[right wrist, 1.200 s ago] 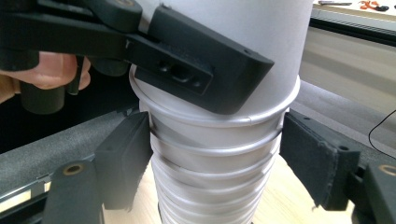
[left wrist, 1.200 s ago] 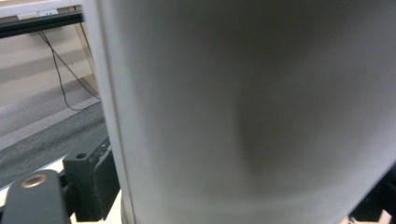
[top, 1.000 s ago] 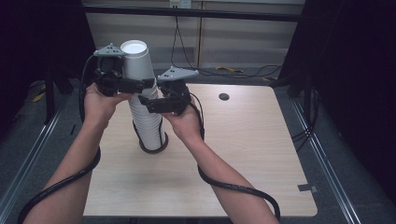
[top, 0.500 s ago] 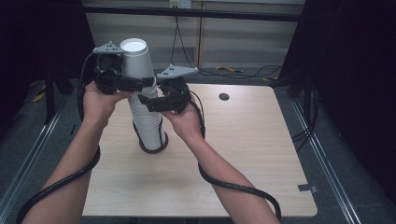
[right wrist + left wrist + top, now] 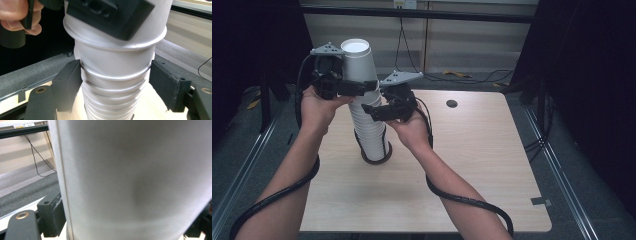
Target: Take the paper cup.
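Both tongs closing on cup stack (image 5: 369,127) — table (image 5: 482,165) beneath.

Both forearms reach in from the near edge and converge over the worktop's left half. The left hand-held gripper (image 5: 346,86) is raised higher, jaws level and pointing right; they have just closed further and clamp what stands between them. The right hand-held gripper (image 5: 379,111) sits just below, jaws pointing left, likewise just narrowed, pads pressing both sides.

Obstacle: stack of cups (image 5: 369,125) stands upright mid-table.
Open room: bare table (image 5: 492,165) to its right and near edge.
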{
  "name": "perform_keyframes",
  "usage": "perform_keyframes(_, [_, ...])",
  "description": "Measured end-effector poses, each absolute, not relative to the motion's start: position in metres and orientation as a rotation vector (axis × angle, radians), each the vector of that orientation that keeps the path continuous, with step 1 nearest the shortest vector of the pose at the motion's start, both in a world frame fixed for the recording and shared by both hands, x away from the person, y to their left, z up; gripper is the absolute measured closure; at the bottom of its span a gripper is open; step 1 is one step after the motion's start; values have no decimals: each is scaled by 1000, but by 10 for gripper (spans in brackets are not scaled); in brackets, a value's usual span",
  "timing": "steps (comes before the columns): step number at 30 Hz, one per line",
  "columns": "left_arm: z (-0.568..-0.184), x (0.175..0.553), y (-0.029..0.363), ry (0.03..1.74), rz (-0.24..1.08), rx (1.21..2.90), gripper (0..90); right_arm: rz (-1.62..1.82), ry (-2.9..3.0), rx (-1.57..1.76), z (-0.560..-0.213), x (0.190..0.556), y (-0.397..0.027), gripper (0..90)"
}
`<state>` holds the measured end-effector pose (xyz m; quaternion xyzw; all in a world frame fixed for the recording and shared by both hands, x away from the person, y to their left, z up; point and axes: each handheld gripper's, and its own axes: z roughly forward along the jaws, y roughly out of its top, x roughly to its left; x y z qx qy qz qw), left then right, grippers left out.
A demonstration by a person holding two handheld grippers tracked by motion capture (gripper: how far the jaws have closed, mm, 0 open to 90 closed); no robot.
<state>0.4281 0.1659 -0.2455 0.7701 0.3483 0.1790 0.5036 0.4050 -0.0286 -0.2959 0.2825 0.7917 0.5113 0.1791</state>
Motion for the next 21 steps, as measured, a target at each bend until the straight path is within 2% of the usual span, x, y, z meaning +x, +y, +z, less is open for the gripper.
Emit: perform_keyframes(21, [-215,422,172,833,447,1825,150,1449,2250,811,-302,404,-33,300])
